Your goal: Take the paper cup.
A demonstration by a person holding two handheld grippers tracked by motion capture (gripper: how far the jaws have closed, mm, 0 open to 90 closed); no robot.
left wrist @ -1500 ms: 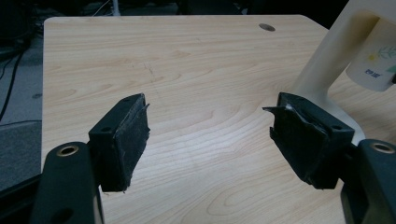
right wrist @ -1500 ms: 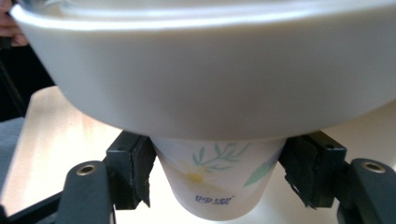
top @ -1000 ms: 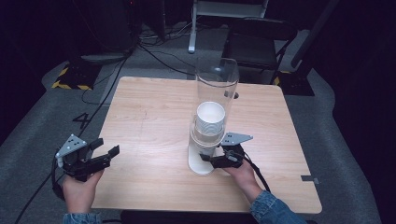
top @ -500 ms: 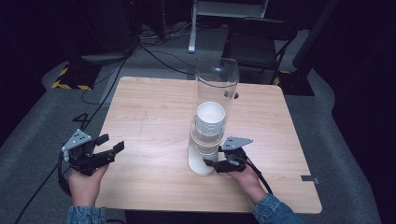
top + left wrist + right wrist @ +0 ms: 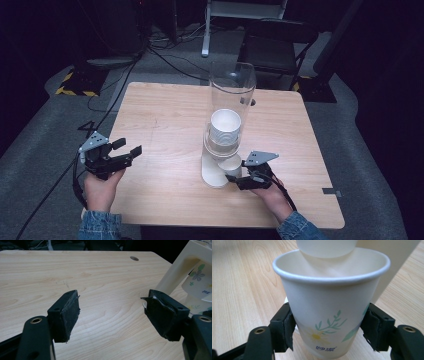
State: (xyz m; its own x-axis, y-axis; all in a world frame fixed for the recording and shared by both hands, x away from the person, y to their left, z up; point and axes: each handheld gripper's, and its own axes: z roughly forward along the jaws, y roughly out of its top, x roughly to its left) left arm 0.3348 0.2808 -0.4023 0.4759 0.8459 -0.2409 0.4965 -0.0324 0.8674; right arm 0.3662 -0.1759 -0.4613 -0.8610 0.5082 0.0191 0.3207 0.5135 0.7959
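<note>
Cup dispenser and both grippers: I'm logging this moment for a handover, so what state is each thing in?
Cup dispenser: upright on the table, clear tube holding stacked cups.
Paper cup: upright under the stack, rim up, a gripper pad on each side.
Right gripper: shut on the paper cup.
Left gripper: open, empty, above the bare table.

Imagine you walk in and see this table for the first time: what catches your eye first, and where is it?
The tall clear cup dispenser standing mid-table, with a stack of white paper cups inside, draws the eye first. At its foot, the right claw grips a flowered paper cup from both sides, just under the stack. Near the table's left edge, the left claw is held open, with nothing in it.
</note>
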